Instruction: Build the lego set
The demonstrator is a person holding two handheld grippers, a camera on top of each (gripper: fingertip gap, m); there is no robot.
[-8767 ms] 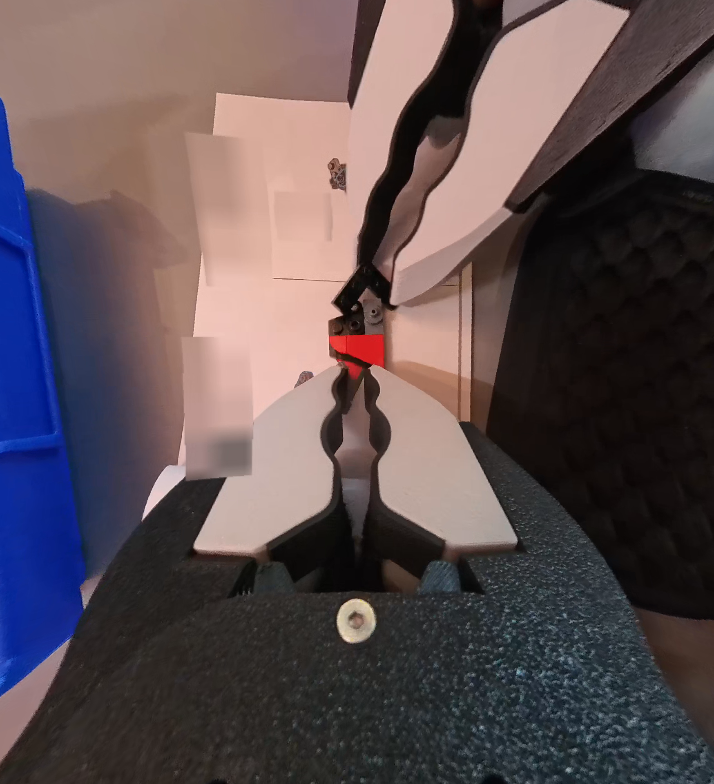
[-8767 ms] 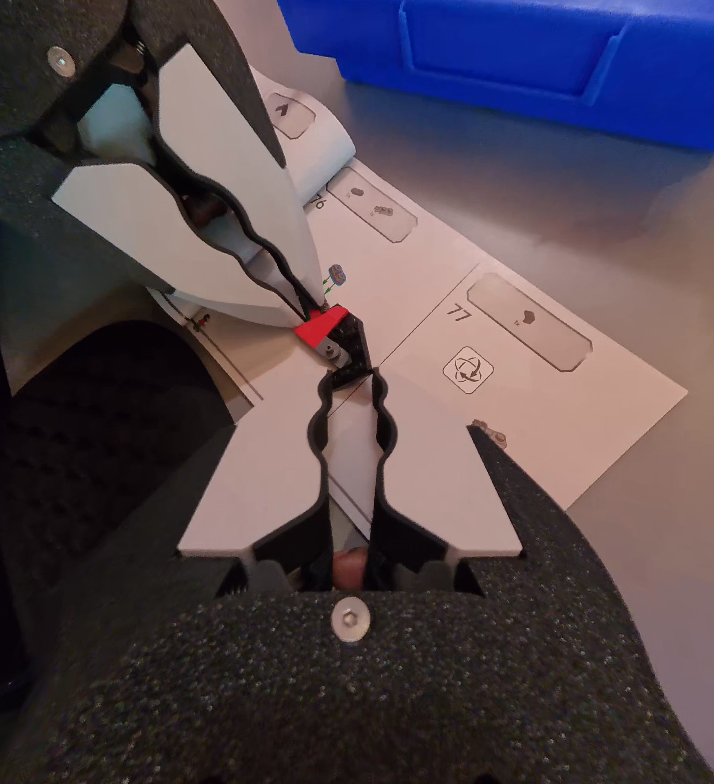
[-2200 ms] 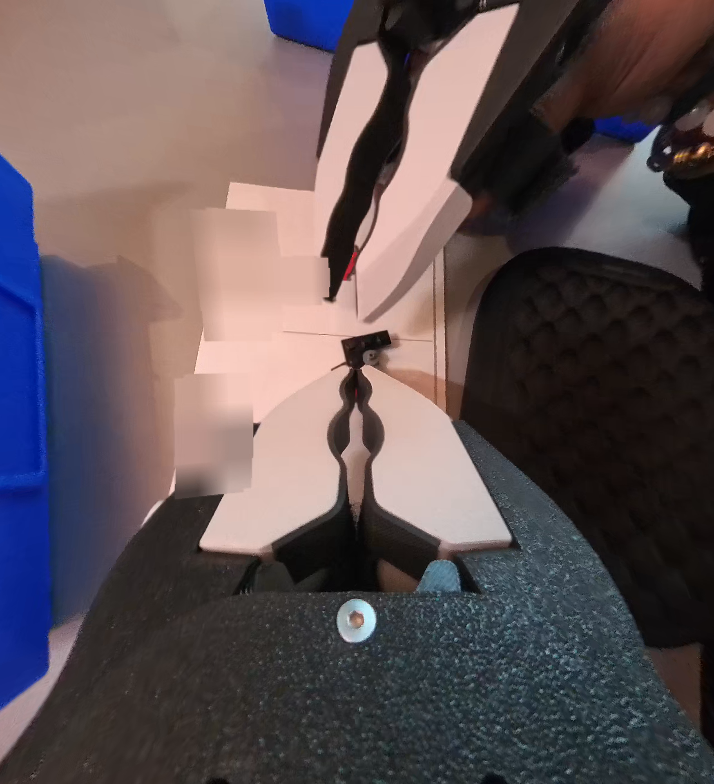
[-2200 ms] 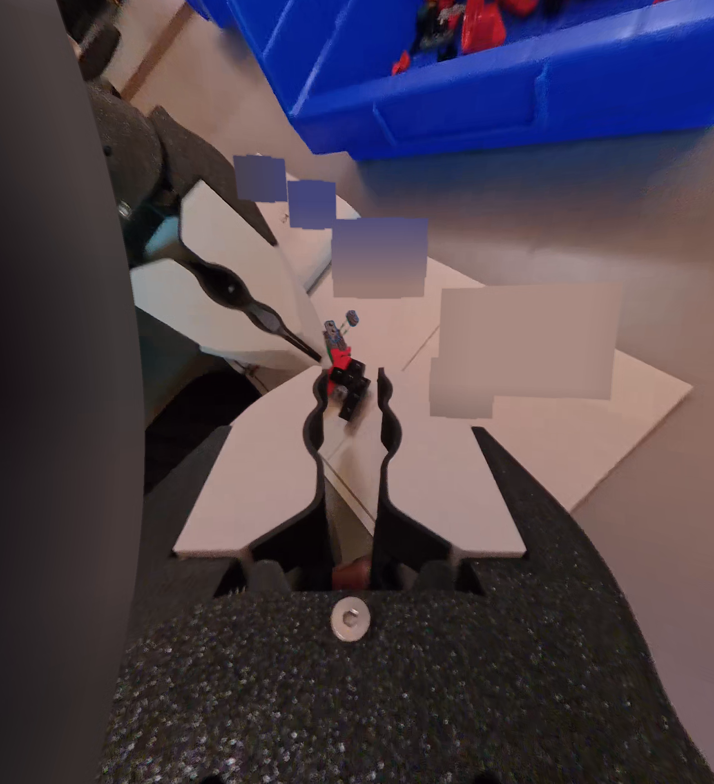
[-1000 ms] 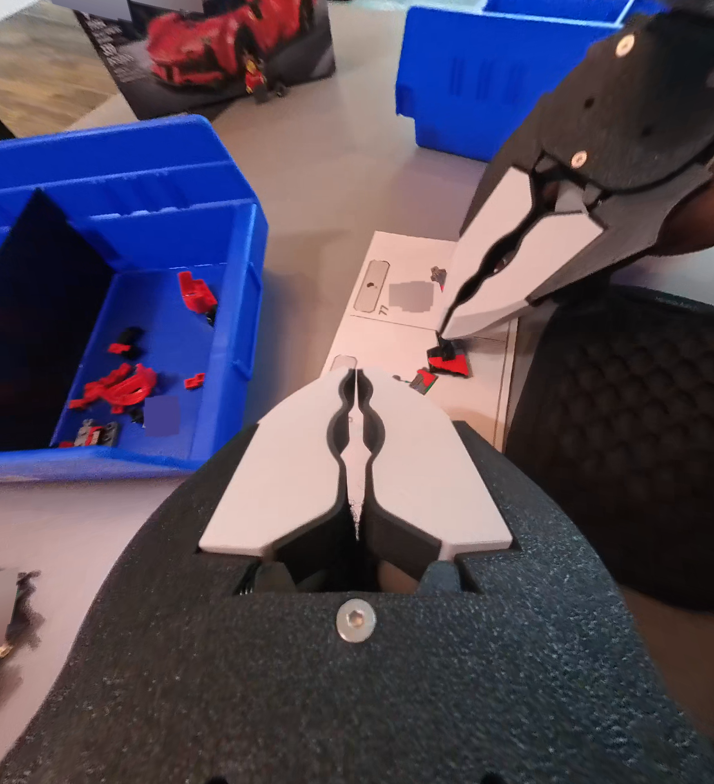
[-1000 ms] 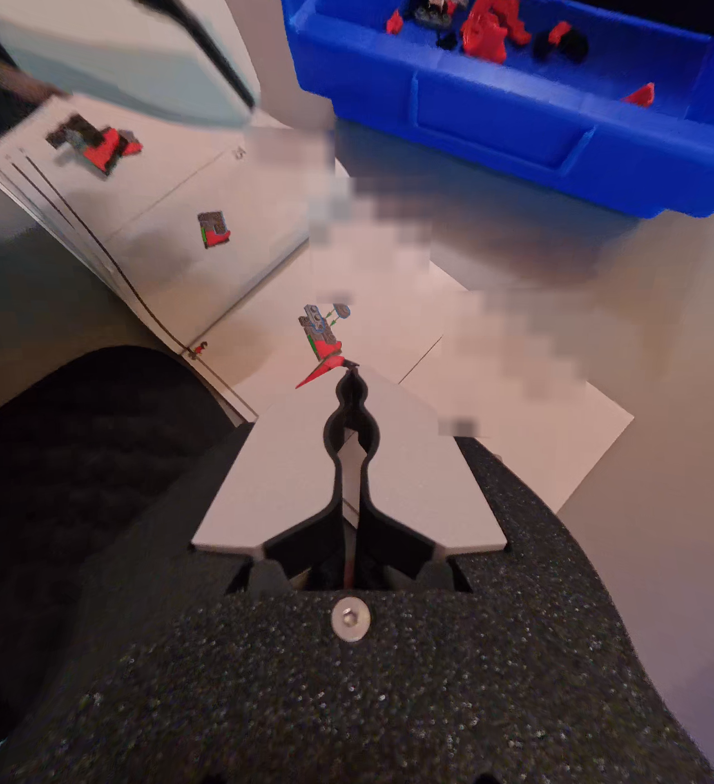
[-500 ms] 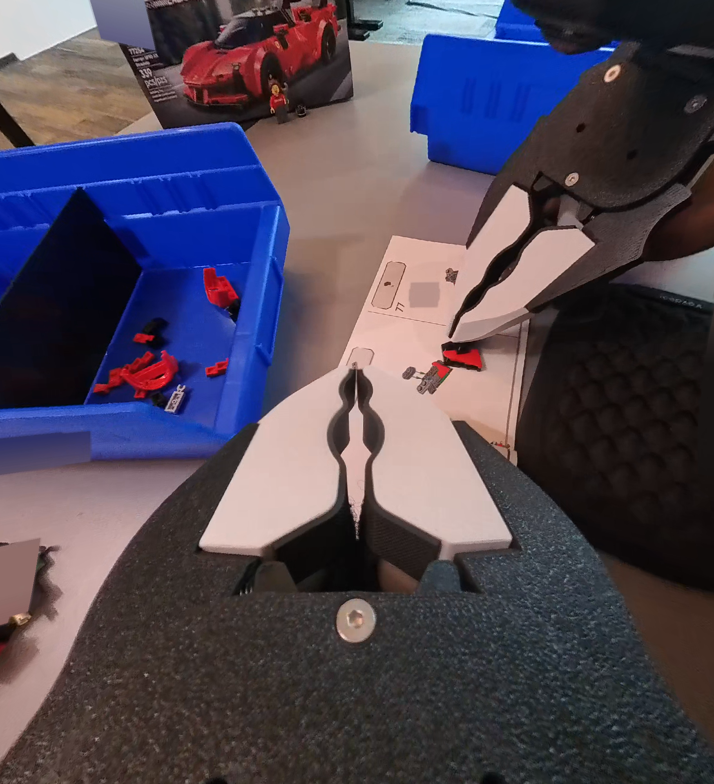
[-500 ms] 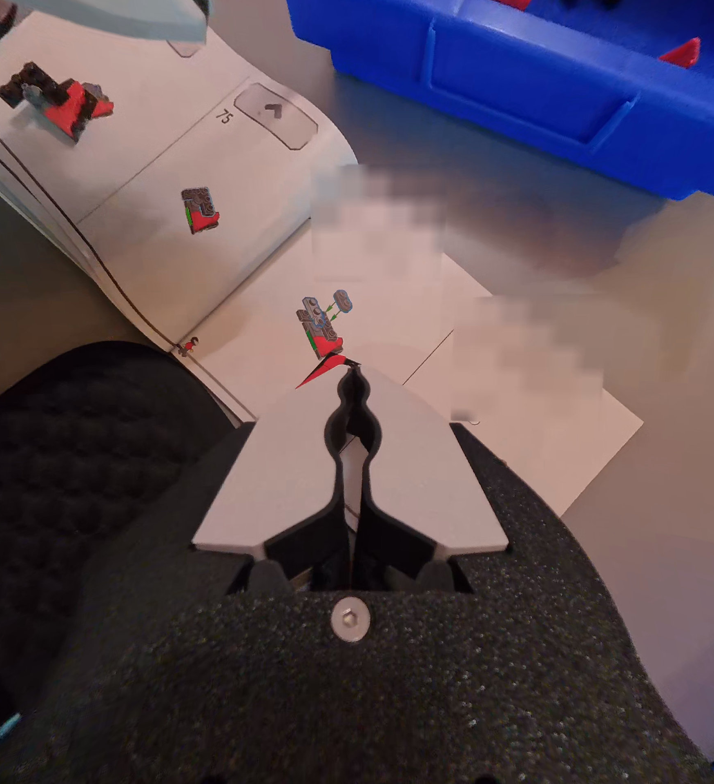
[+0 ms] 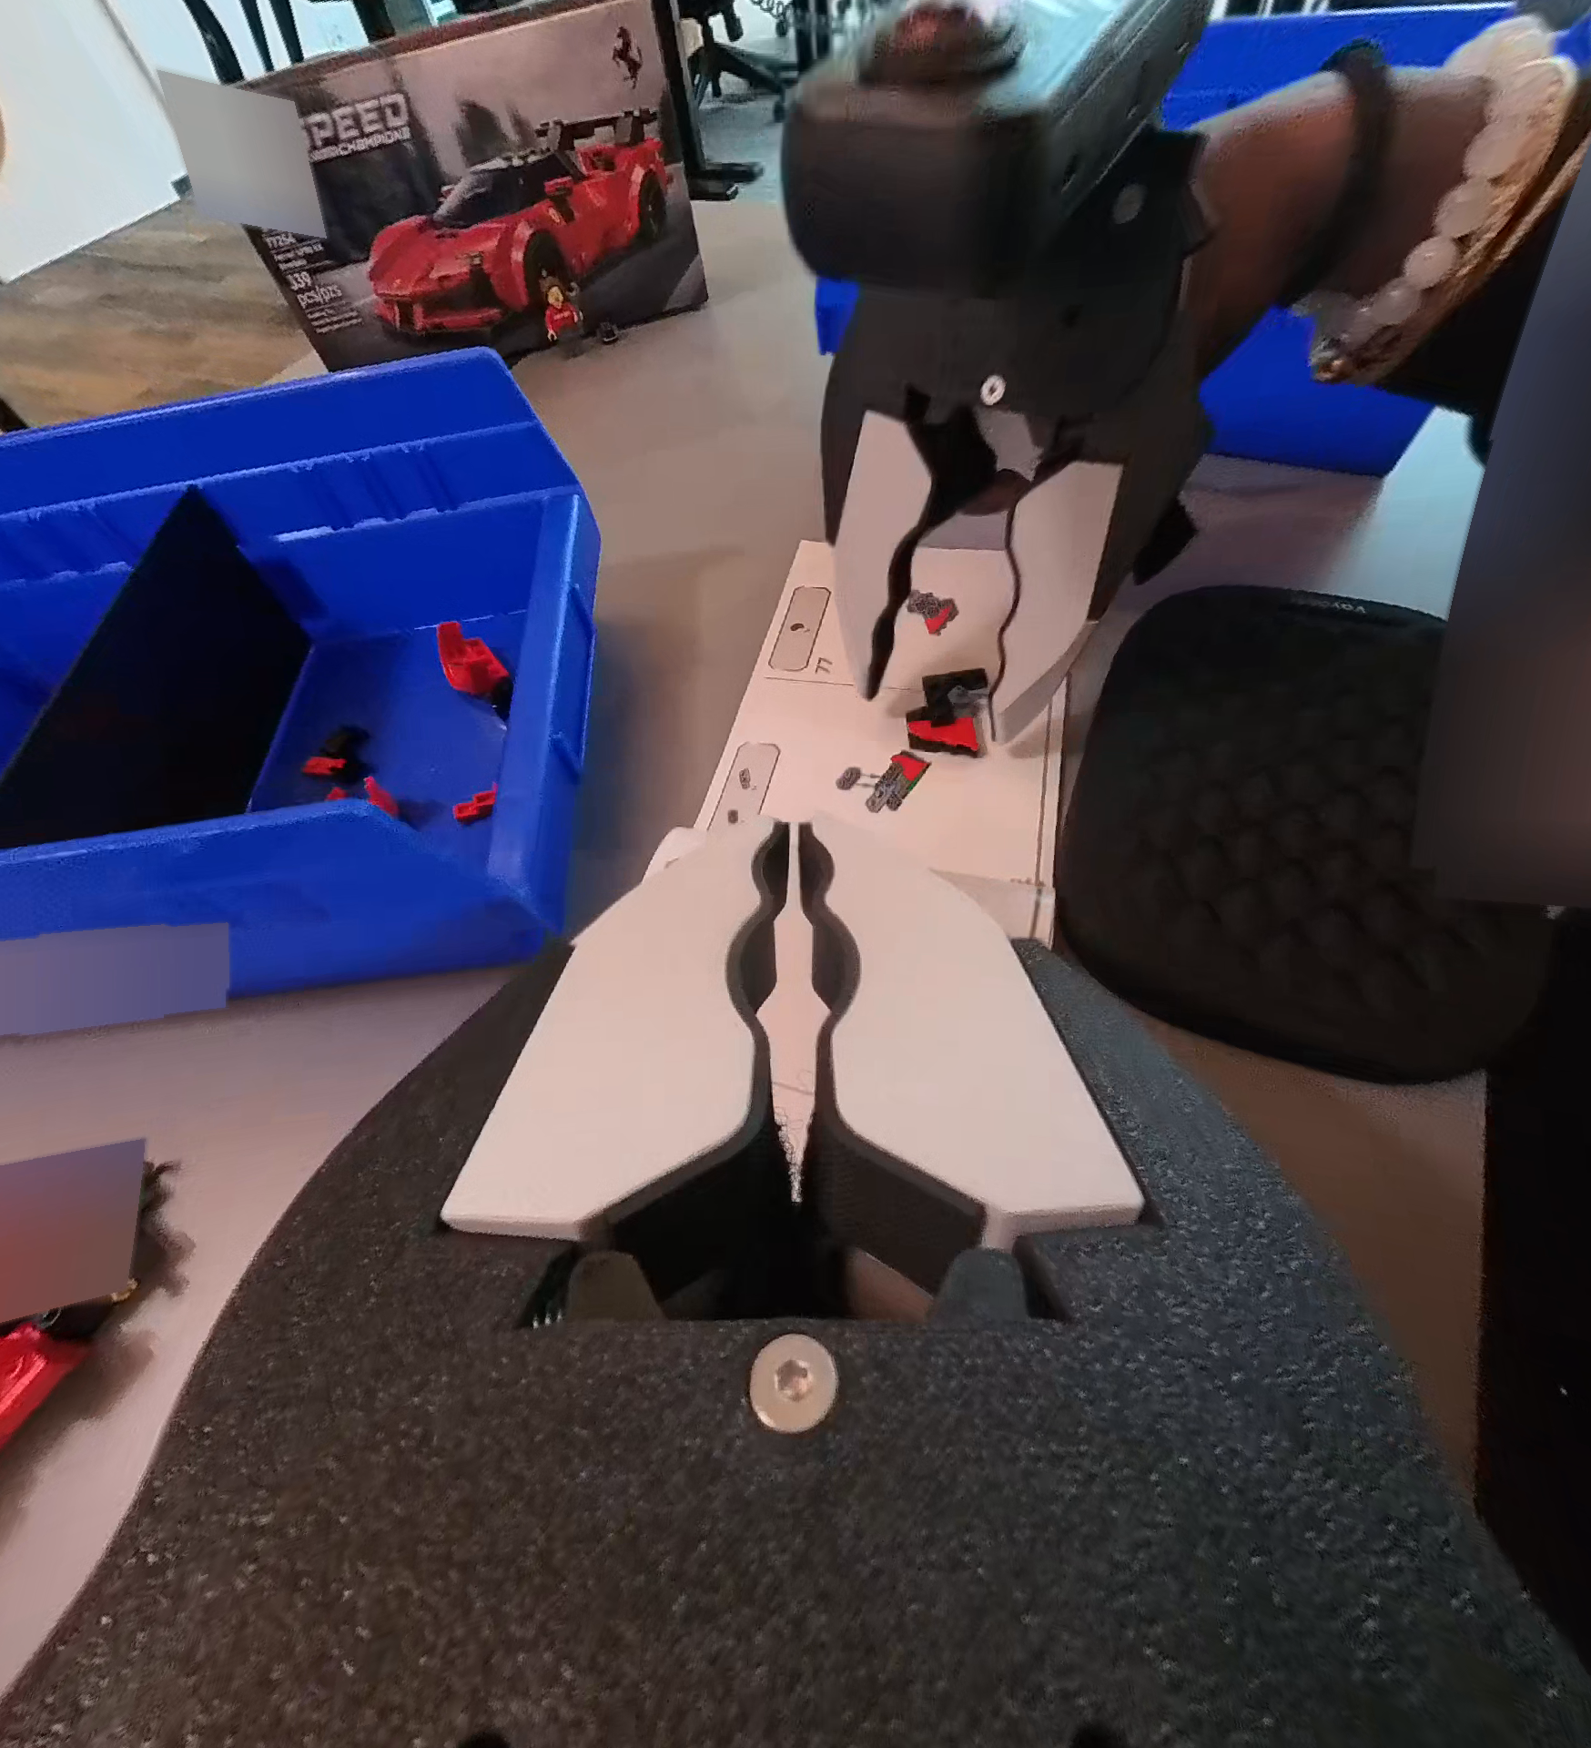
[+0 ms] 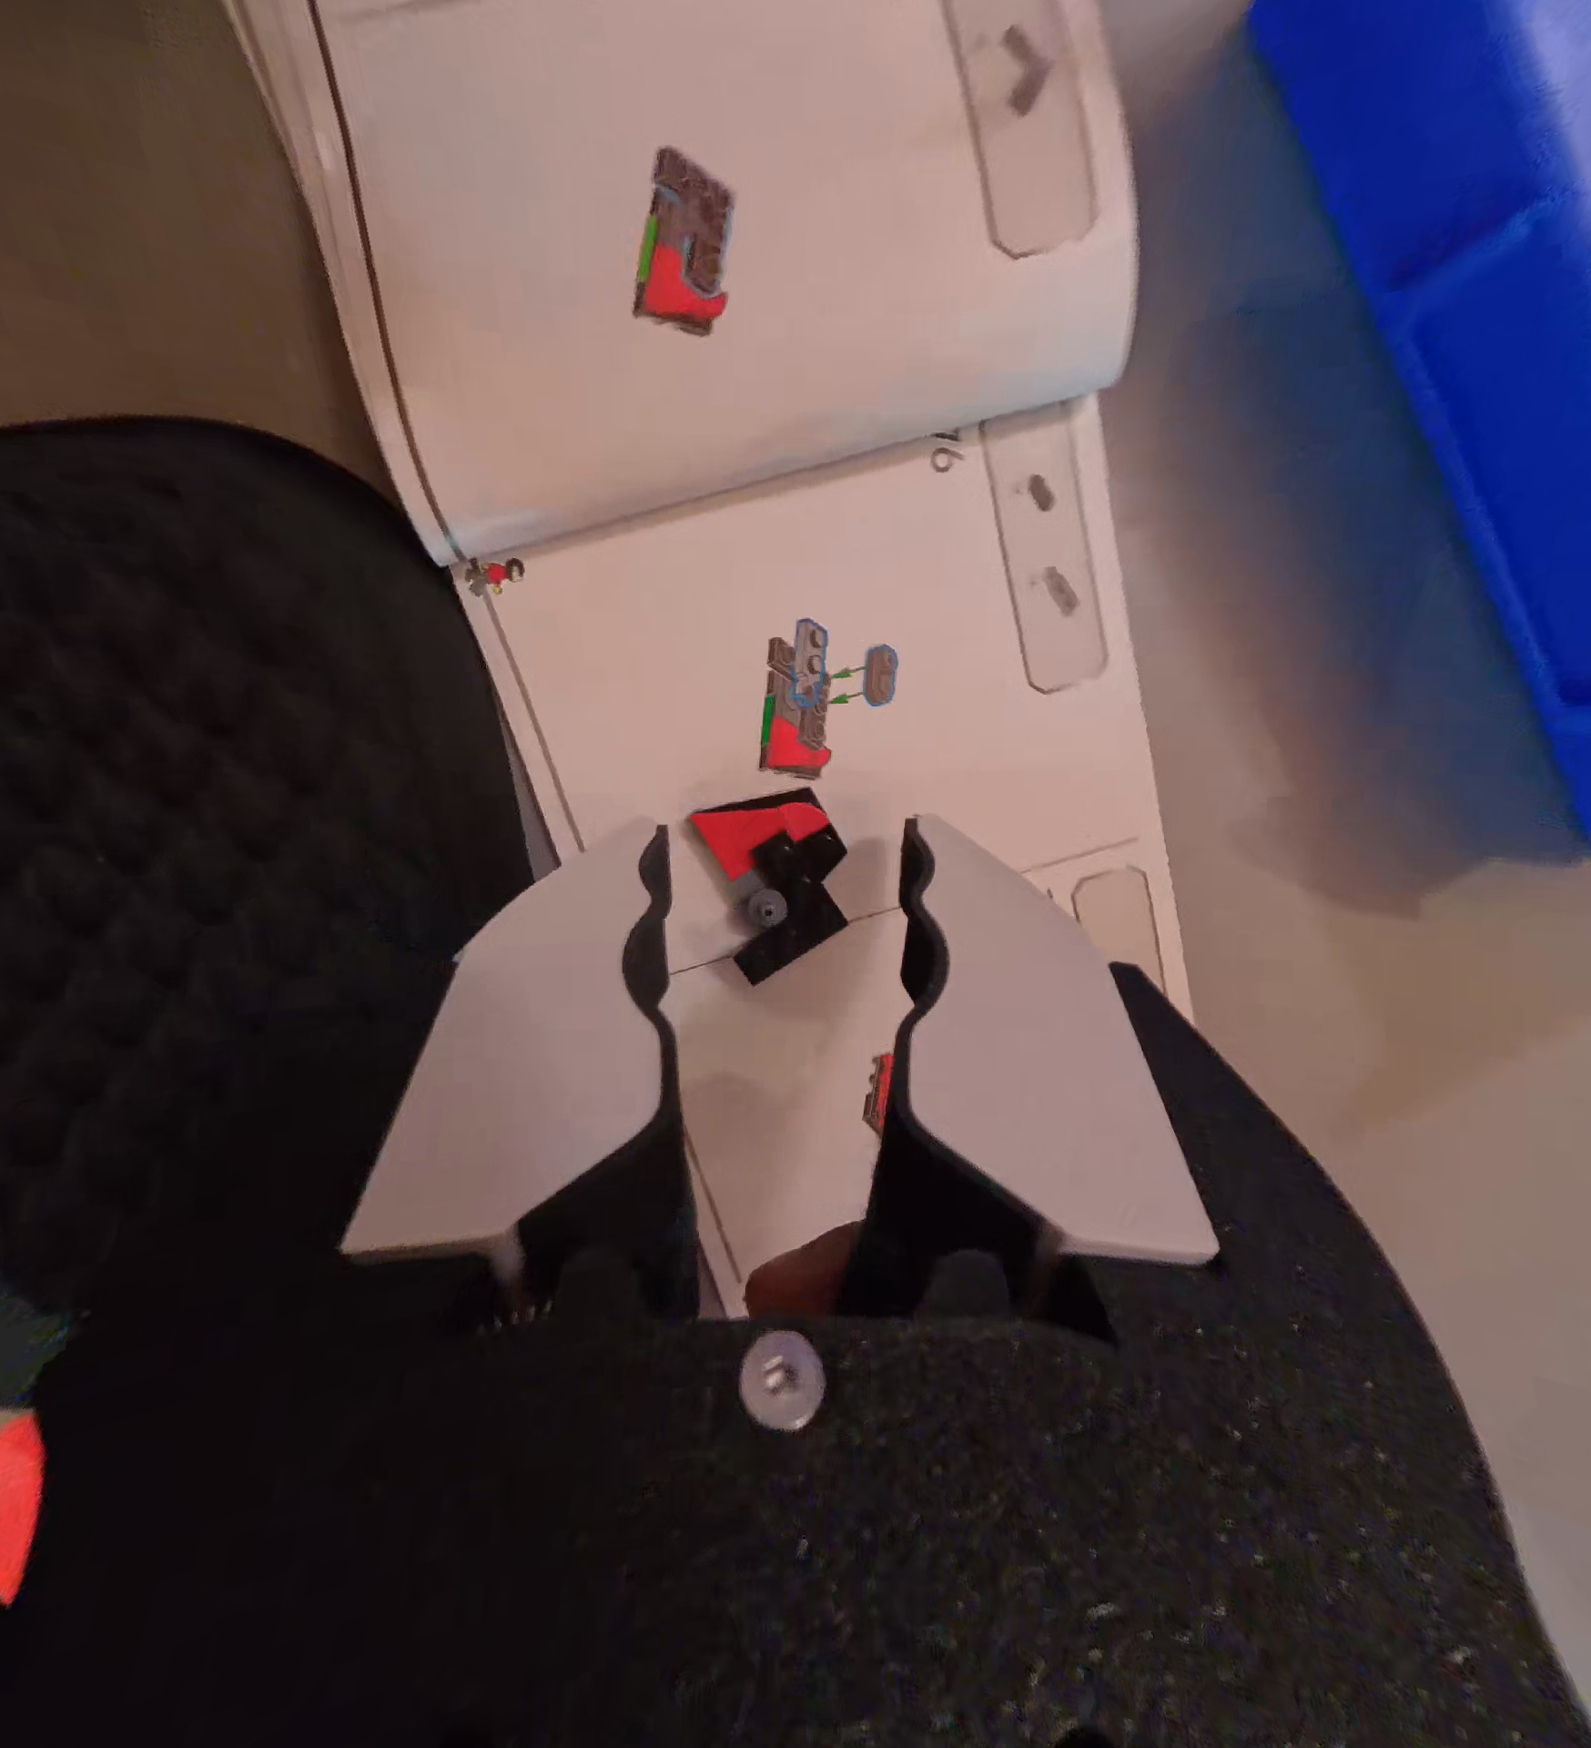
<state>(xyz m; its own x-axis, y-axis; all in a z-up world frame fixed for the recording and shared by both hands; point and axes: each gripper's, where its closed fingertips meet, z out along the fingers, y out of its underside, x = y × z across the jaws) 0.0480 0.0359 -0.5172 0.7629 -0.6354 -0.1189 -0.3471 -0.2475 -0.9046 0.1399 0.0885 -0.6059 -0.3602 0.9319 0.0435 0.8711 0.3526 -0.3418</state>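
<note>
Left wrist view: blue bin (image 9: 546, 662) holds loose red pieces (image 9: 465, 657)

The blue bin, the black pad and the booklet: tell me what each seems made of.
Blue bin: looks like hard moulded plastic, with a smooth, slightly glossy wall and ribbed slots.
Black pad: probably soft fabric or foam, matte with a quilted, dimpled surface.
Booklet: paper, matte white printed pages, one curling upward.

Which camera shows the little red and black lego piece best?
The right wrist view: the red and black lego piece lies close, studs showing, between the open right claw. The left wrist view shows it small, farther off.
</note>
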